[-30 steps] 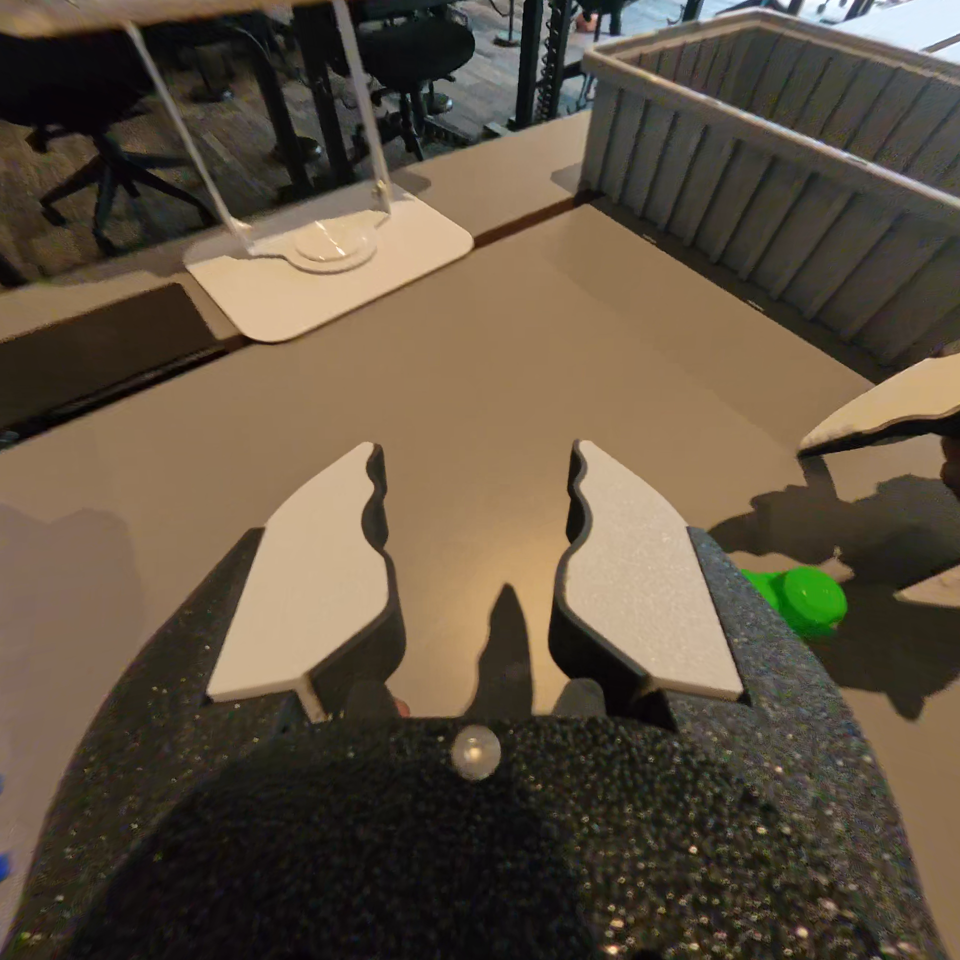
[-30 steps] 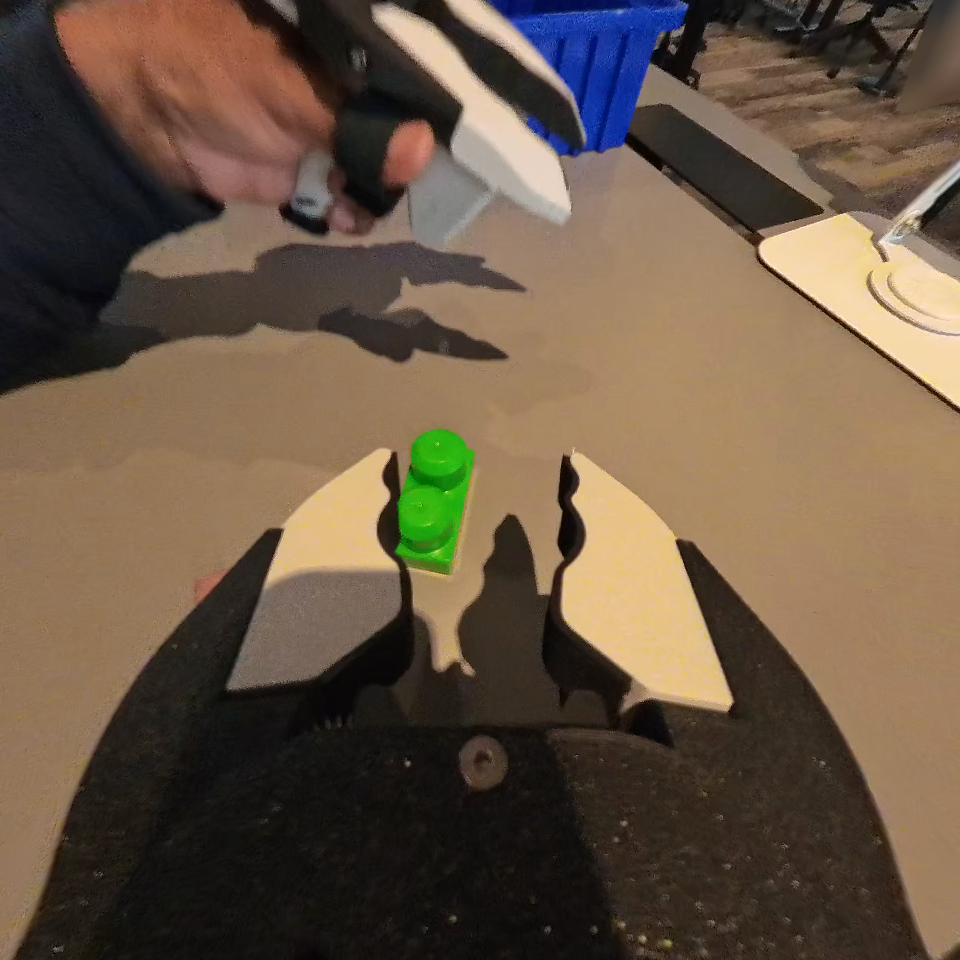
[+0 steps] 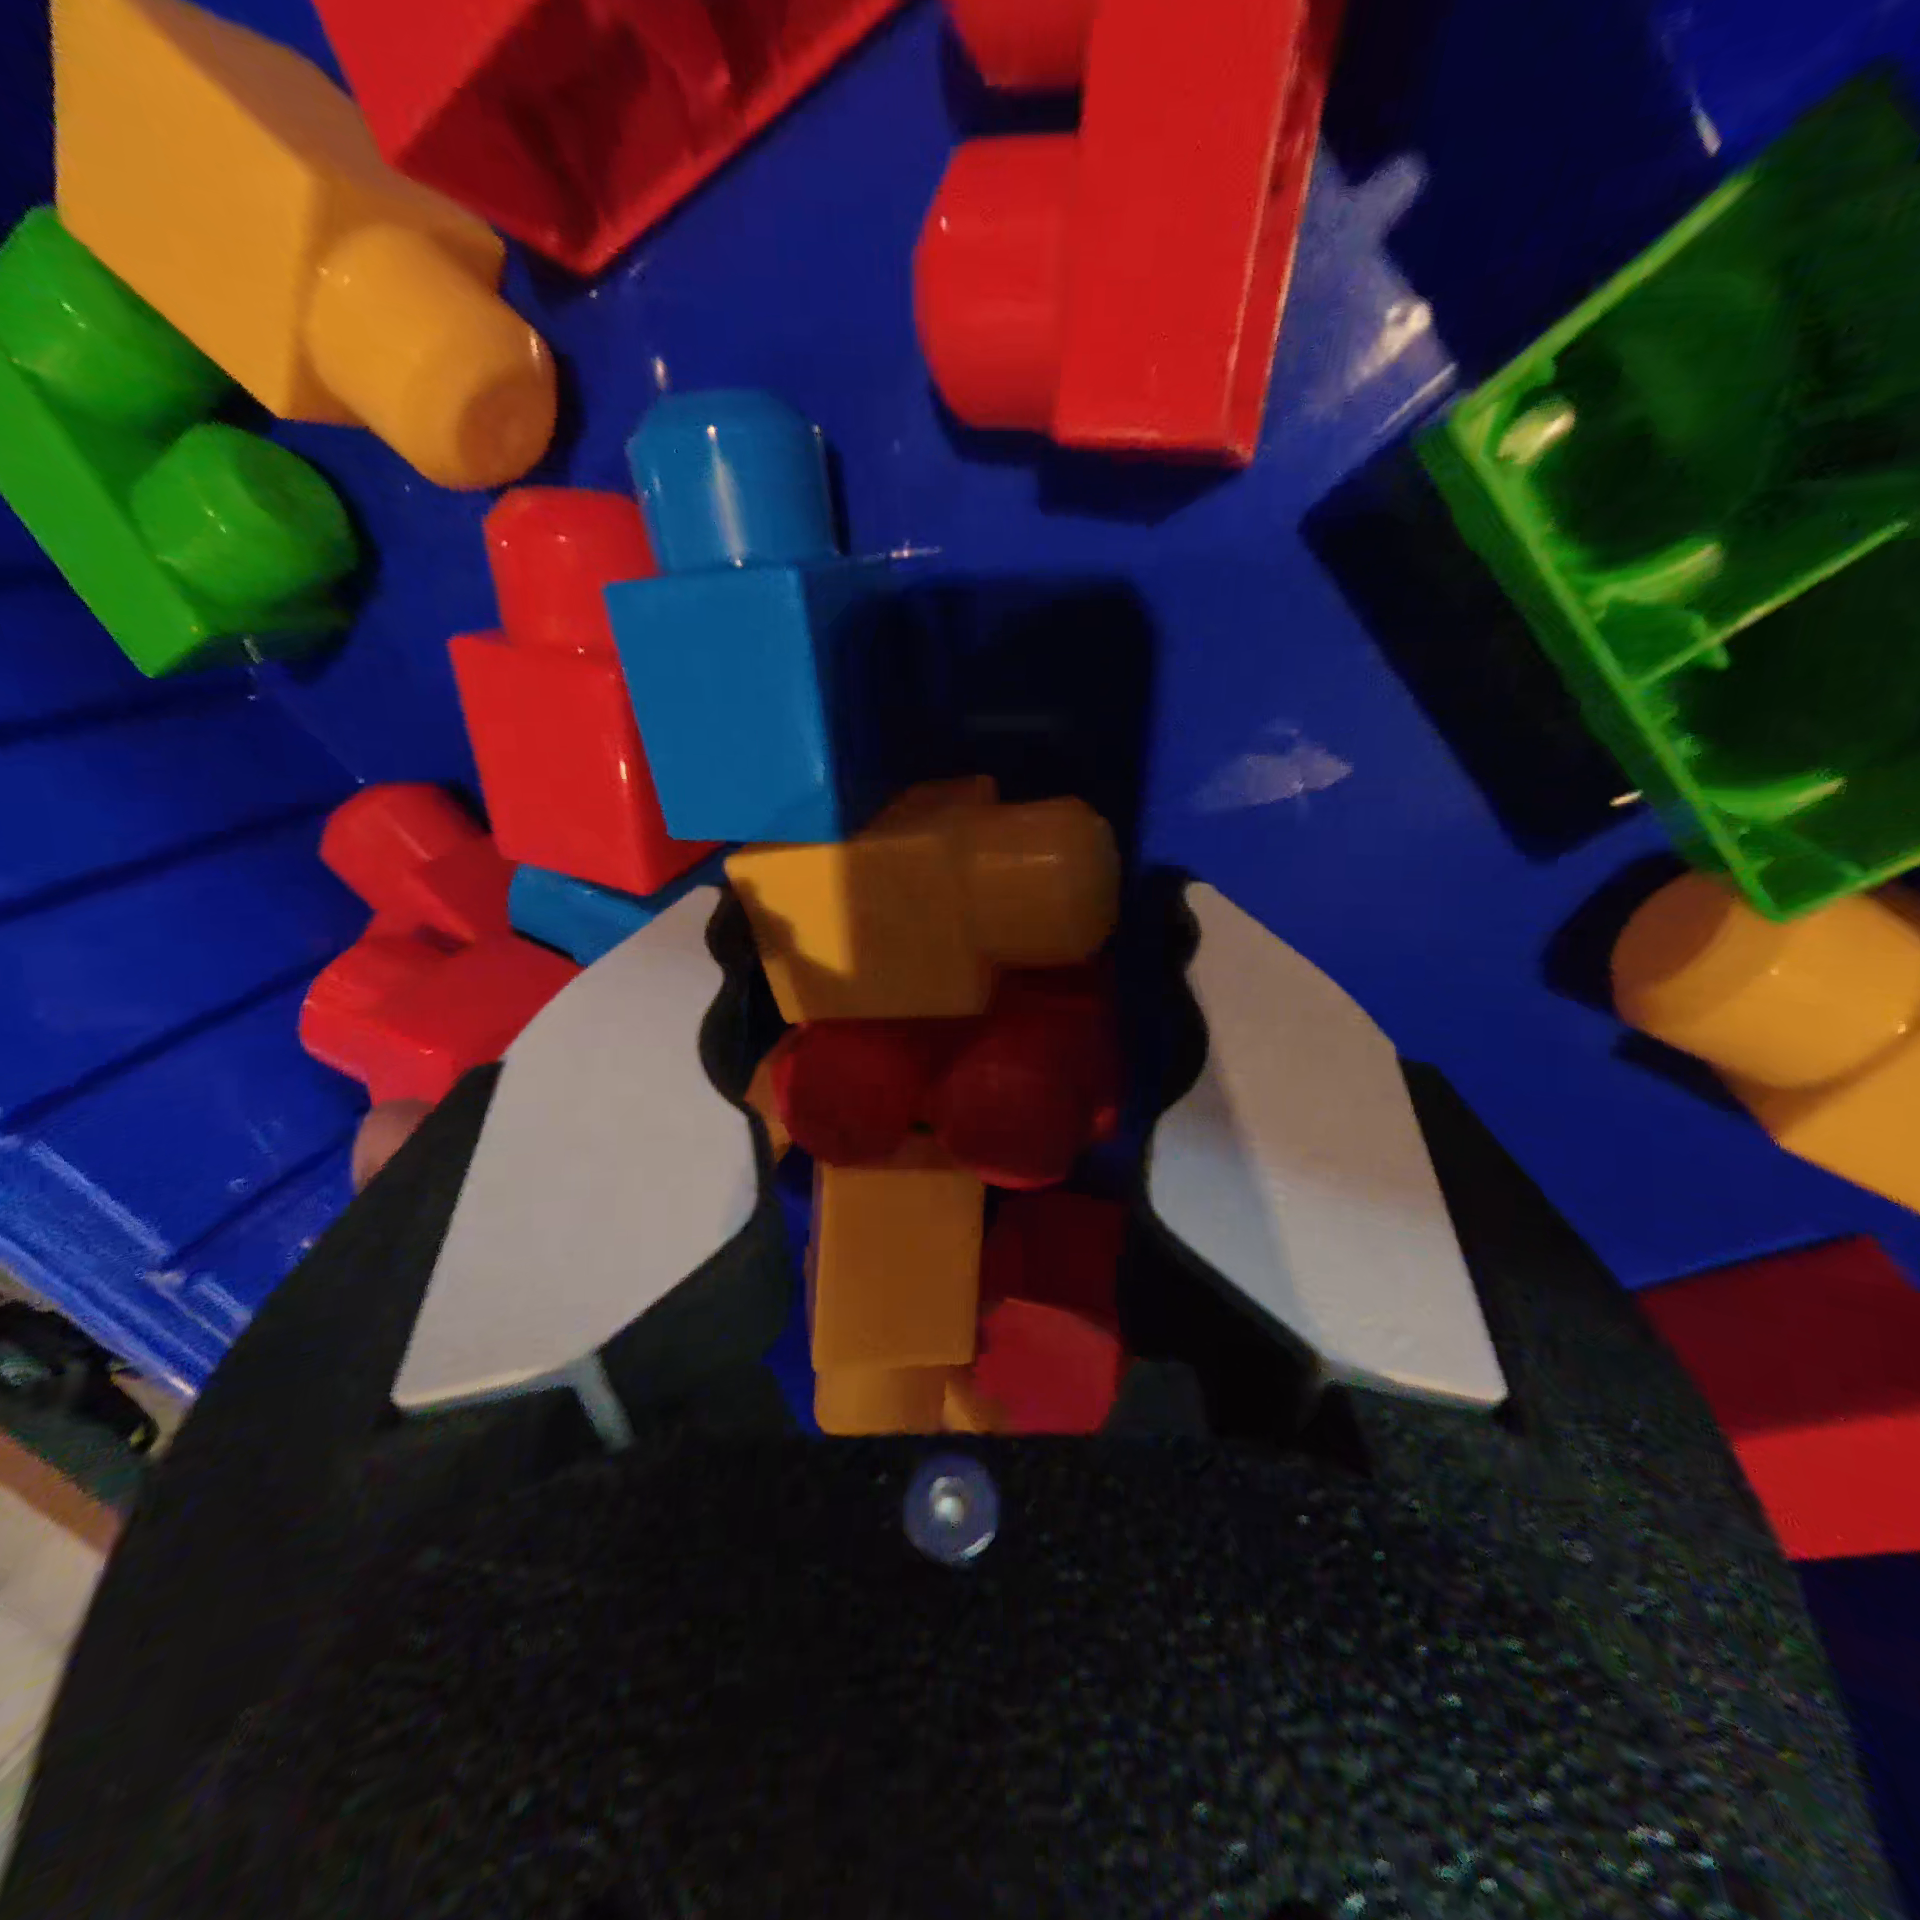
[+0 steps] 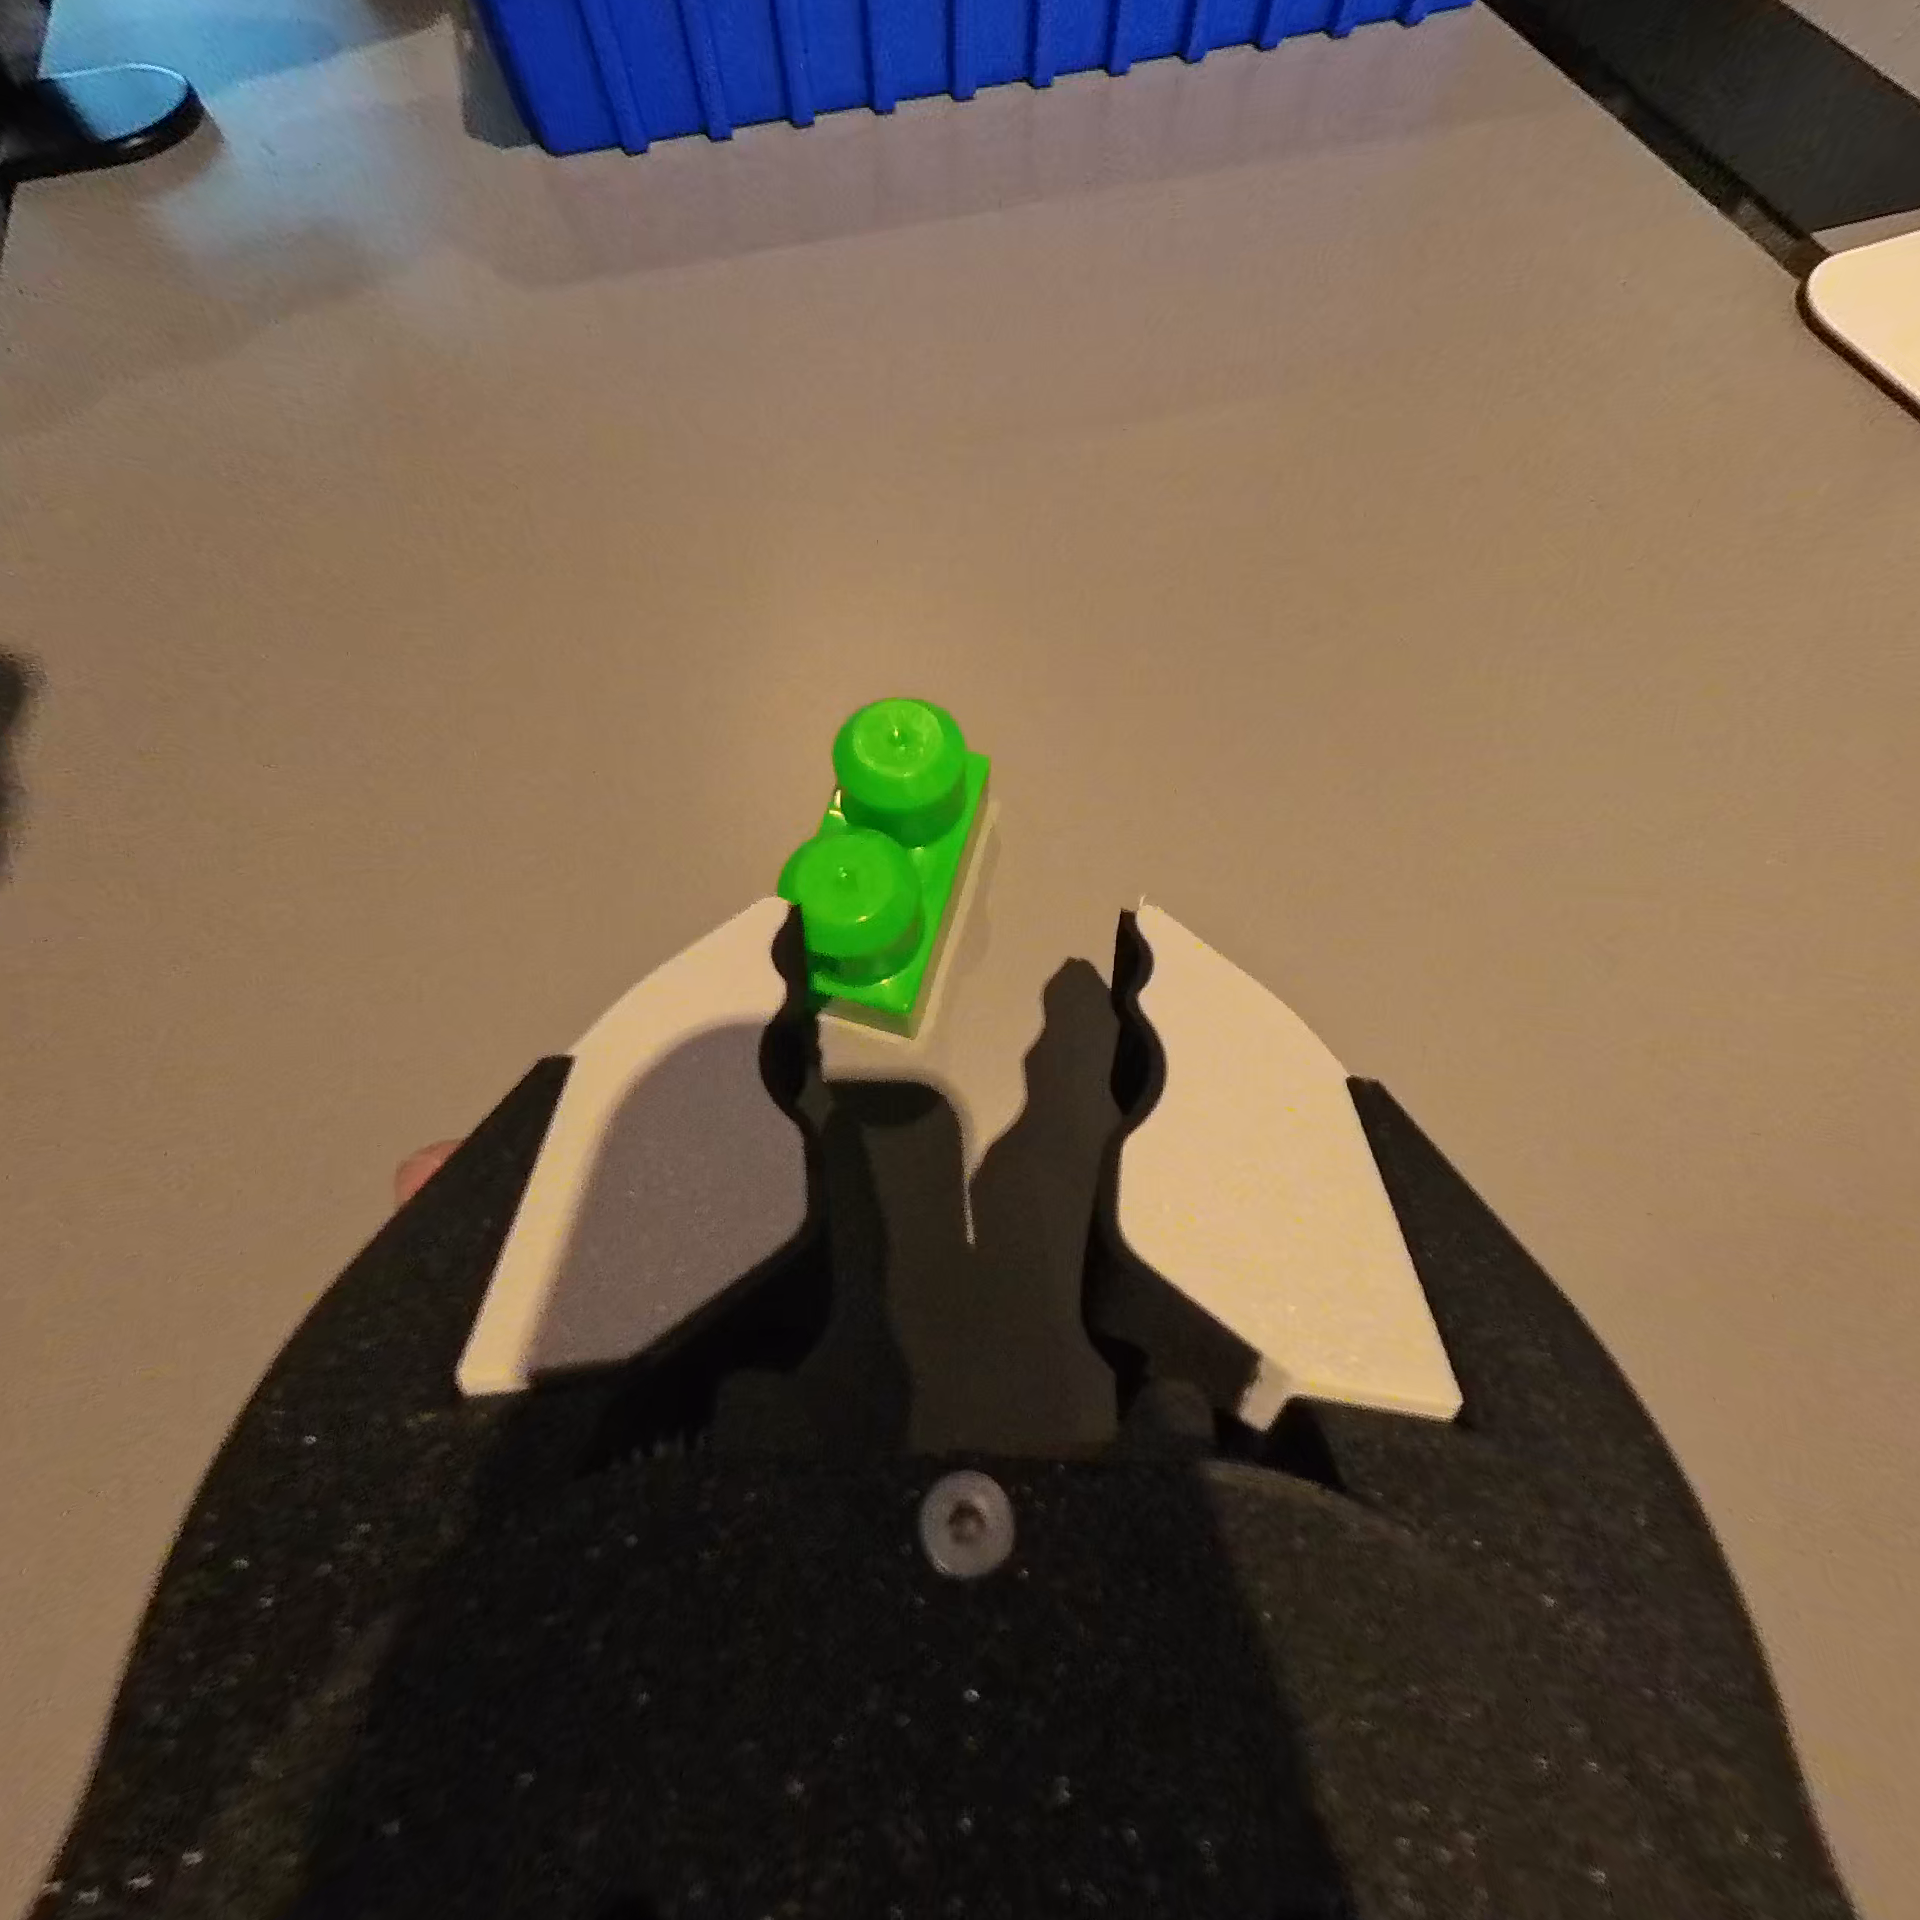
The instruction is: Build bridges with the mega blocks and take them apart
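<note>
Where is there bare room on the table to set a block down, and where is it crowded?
Bare table runs between the green block and the blue bin, and right of the block toward the white pad. Inside the bin it is crowded: blocks lie all round the left gripper, with small floor gaps.

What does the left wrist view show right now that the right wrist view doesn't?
Only the left wrist view: the left claw, open, down among loose blocks inside the blue bin, with a yellow block and a red block between its fingers.

Only the right wrist view: the right claw, open, over the table by a two-stud green block.

Shared: the blue bin, seen from outside in the right view.
</note>
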Available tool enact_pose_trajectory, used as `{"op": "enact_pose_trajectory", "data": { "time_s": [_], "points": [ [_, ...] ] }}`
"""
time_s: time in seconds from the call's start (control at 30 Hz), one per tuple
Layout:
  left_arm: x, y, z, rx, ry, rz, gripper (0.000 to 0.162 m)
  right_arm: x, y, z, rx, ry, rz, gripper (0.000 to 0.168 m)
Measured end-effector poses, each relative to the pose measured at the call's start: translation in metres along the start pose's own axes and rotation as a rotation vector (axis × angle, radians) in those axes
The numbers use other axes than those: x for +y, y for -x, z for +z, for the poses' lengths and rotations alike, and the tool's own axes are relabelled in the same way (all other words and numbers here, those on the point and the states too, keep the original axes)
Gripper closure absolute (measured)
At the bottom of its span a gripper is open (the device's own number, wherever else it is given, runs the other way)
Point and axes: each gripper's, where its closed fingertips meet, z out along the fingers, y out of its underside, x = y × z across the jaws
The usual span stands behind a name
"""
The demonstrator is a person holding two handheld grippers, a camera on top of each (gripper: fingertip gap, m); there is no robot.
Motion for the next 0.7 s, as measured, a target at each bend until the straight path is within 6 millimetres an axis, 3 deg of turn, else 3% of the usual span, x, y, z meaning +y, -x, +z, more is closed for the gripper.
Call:
{"op": "enact_pose_trajectory", "data": {
  "time_s": [0.13,0.3,0.4,0.53,0.57,0.63,0.7],
  "points": [
    [-0.002,-0.003,0.000,0.010,-0.019,0.008,0.085,0.001,0.003,0.001,-0.010,0.004,-0.005,0.111],
    [-0.008,-0.035,-0.014,0.128,-0.026,0.087,0.086,0.001,0.005,0.002,-0.019,0.002,-0.005,0.111],
    [-0.014,-0.026,-0.020,0.101,-0.046,0.022,0.083,0.002,0.006,0.003,-0.024,0.005,-0.003,0.112],
    [-0.008,-0.040,-0.008,0.218,0.023,-0.045,0.073,0.001,0.006,0.002,-0.021,0.008,-0.008,0.112],
    [-0.009,-0.044,-0.005,0.239,0.017,-0.049,0.074,0.001,0.005,0.002,-0.019,0.003,-0.006,0.112],
    [-0.018,-0.050,-0.002,0.280,-0.034,-0.058,0.091,0.000,0.005,0.001,-0.017,-0.004,-0.001,0.112],
    [-0.025,-0.048,-0.002,0.249,-0.085,-0.065,0.091,0.002,0.005,0.001,-0.014,0.002,-0.002,0.112]
  ]
}}
